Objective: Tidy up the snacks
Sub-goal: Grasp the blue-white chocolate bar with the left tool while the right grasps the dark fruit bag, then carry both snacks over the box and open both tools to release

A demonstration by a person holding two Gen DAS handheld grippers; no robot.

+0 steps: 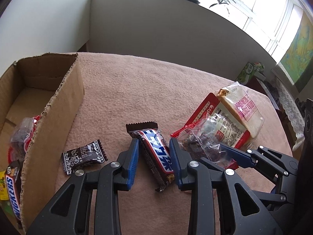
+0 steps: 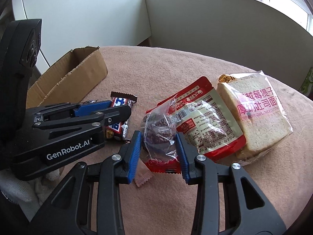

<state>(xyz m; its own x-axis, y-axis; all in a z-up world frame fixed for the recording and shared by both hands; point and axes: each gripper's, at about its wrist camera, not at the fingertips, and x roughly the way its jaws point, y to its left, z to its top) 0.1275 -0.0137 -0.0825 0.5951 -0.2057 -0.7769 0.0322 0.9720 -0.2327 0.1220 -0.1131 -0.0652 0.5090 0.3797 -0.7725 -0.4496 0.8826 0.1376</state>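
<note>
A Snickers bar (image 1: 156,154) lies on the pink cloth, and my left gripper (image 1: 153,143) is shut on it, one blue pad against each long side. The right wrist view shows the same grip from the side, the left gripper (image 2: 119,106) around the bar (image 2: 117,126). My right gripper (image 2: 158,135) is shut on a clear packet of dark snack (image 2: 156,131) with a red end; it leans on a red pouch (image 2: 211,121). The left wrist view has that packet (image 1: 201,143) at the right gripper (image 1: 215,152).
An open cardboard box (image 1: 58,101) stands at the left, holding another Snickers bar (image 1: 13,188) and a clear packet (image 1: 21,135). A small black packet (image 1: 84,156) lies beside it. Bagged sliced bread (image 2: 260,113) leans behind the pouch. A pink candy wrapper (image 2: 142,176) lies under my right fingers.
</note>
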